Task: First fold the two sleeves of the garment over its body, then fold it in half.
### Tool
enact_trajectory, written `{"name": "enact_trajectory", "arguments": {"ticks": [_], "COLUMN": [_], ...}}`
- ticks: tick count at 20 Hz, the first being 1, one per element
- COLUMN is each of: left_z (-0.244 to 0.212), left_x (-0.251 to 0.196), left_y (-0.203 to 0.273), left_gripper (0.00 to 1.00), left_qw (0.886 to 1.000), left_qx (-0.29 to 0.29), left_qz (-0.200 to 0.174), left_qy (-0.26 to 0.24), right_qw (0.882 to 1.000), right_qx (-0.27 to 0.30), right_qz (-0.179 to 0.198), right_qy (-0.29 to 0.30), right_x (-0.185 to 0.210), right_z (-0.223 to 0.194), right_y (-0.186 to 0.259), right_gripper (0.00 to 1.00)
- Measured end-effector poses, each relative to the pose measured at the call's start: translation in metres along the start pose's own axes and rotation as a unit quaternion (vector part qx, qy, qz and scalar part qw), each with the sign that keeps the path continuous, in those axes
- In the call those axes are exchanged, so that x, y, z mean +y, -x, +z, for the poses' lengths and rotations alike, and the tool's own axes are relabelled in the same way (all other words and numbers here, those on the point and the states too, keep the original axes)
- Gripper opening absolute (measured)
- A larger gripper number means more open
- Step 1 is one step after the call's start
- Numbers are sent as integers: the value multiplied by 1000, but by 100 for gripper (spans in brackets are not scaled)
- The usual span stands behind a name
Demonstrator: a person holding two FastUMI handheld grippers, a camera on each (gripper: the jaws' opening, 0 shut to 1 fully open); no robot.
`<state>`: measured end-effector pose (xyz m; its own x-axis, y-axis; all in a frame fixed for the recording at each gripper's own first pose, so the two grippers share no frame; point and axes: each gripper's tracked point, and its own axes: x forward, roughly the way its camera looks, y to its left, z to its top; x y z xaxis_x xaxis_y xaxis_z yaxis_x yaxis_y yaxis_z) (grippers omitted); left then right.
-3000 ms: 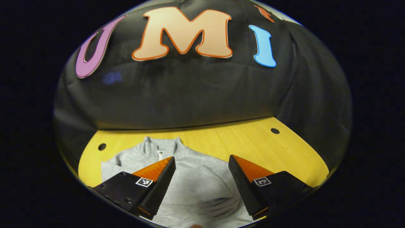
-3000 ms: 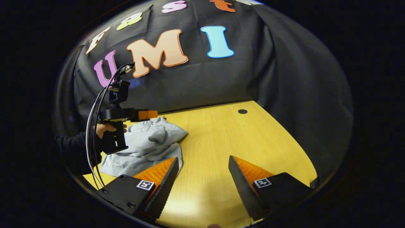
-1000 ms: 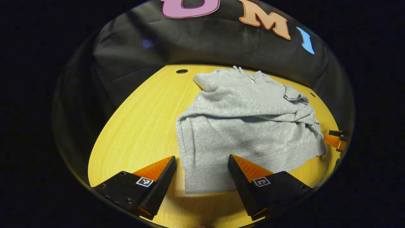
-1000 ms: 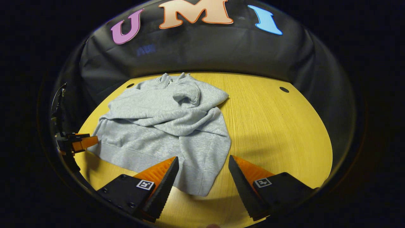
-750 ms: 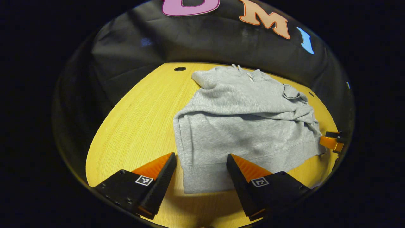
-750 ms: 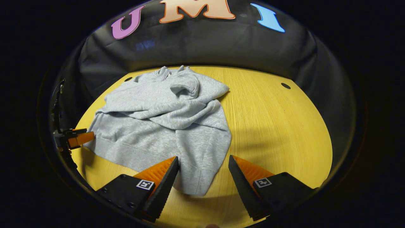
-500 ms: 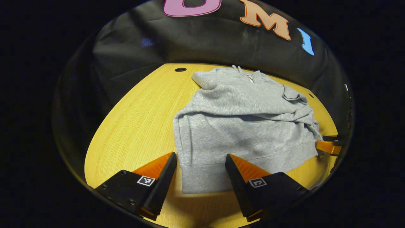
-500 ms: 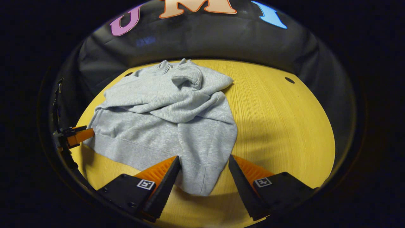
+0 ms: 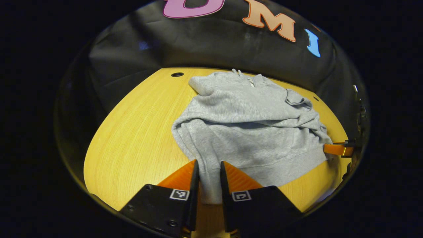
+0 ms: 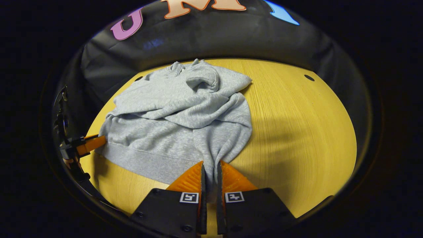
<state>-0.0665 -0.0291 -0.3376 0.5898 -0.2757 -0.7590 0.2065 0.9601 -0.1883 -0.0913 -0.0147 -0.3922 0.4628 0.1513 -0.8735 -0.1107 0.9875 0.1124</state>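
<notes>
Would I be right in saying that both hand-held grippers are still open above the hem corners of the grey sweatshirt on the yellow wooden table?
Not quite: both are shut on the grey sweatshirt hem, the left hand-held gripper in the left gripper view, the right hand-held gripper in the right gripper view.

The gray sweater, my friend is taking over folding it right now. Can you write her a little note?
Left gripper: shut on the sweater hem's corner nearest it.
Right gripper: shut on the hem's other near corner.
The sweater lies on the yellow table, collar toward the far wall.
Done: both sleeves lie folded across the body.
Left: carry the hem up to the collar to fold it in half.
</notes>
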Motion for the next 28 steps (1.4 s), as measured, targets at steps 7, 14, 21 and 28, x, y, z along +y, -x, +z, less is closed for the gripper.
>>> {"name": "enact_trajectory", "arguments": {"ticks": [7, 14, 21, 28], "left_z": [-4, -3, 28, 85], "left_x": [-8, -9, -23, -25], "left_y": [6, 7, 20, 25], "left_gripper": [0, 0, 0, 0], "left_qw": [999, 996, 996, 995], "left_qx": [34, 71, 56, 7], "left_qz": [-26, -45, -61, -76], "left_qy": [-12, 19, 11, 58], "right_qw": [1000, 999, 995, 985], "right_qx": [-6, 17, 0, -33], "right_qz": [17, 38, 86, 123], "right_qy": [5, 4, -60, -116], "right_x": [8, 5, 19, 30], "right_z": [6, 15, 51, 104], "right_y": [17, 24, 39, 50], "right_gripper": [8, 8, 7, 7]}}
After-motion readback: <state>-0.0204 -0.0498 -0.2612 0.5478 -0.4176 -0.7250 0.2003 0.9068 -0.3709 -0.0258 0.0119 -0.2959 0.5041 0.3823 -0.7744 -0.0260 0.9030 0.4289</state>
